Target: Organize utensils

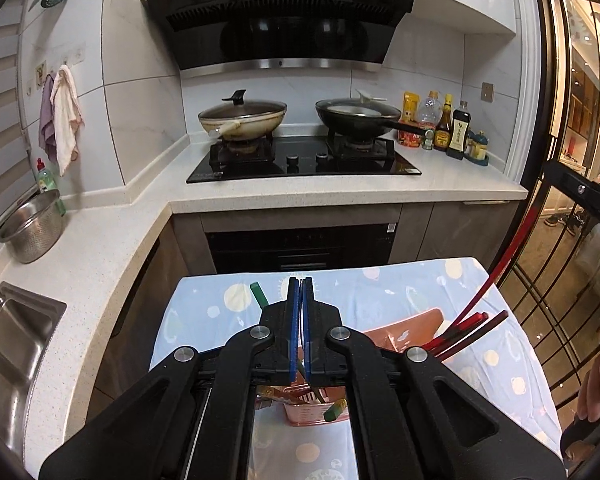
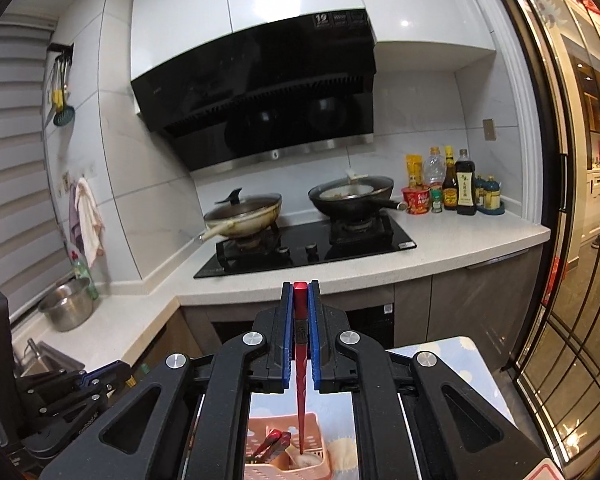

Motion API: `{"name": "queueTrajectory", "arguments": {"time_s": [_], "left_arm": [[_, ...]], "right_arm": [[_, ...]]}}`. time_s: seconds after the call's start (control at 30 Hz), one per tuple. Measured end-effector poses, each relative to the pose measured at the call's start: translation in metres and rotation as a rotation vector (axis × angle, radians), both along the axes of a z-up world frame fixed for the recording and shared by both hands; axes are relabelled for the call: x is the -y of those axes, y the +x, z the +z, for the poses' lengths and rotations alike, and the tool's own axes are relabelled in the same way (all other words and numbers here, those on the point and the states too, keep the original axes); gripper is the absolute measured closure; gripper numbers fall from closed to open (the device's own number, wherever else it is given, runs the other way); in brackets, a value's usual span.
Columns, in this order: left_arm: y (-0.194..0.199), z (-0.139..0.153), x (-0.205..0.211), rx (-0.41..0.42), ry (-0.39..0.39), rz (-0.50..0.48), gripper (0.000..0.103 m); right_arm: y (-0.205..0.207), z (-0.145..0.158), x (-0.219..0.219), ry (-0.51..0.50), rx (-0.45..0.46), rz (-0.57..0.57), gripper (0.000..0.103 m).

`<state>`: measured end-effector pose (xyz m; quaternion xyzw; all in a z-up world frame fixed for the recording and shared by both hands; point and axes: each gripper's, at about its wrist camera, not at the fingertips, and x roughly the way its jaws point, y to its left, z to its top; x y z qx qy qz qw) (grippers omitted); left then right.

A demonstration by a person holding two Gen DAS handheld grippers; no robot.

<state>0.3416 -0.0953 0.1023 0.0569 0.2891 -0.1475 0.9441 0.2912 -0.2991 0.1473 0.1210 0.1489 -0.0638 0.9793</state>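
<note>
My right gripper is shut on a red chopstick that hangs down with its tip in a pink utensil basket; more red chopsticks lie in that basket. In the left wrist view the same chopstick slants down into the basket, beside several red and dark chopsticks. My left gripper is shut with nothing between its pads, held above the basket. A green-handled utensil lies on the patterned cloth, another green handle rests at the basket's near end.
The basket stands on a small table with a blue patterned cloth. Beyond is a counter with a gas hob, two pans, sauce bottles, a steel colander and a sink. A glass door is at the right.
</note>
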Motion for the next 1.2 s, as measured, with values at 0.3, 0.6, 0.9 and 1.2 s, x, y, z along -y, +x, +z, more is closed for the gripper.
{"name": "queueTrajectory", "arguments": {"time_s": [0.3,0.6,0.9,1.2], "left_arm": [[0.009,-0.015,0.0,-0.028,-0.001,0.019,0.093],[-0.004,-0.01,-0.009,-0.005,-0.025,0.05,0.058],[-0.04,0.003,-0.016,0.021,-0.015,0.043,0.055],[-0.089,0.015,-0.027,0.037,-0.031,0.029,0.049]], "right_arm": [[0.022,-0.026,0.0,0.032,-0.084,0.033,0.091],[0.001,-0.022,-0.004,0.033,-0.067,0.047,0.081],[-0.041,-0.019,-0.018,0.042,-0.072,0.08,0.075],[-0.094,-0.023,-0.039,0.041,-0.108,0.103,0.074]]}}
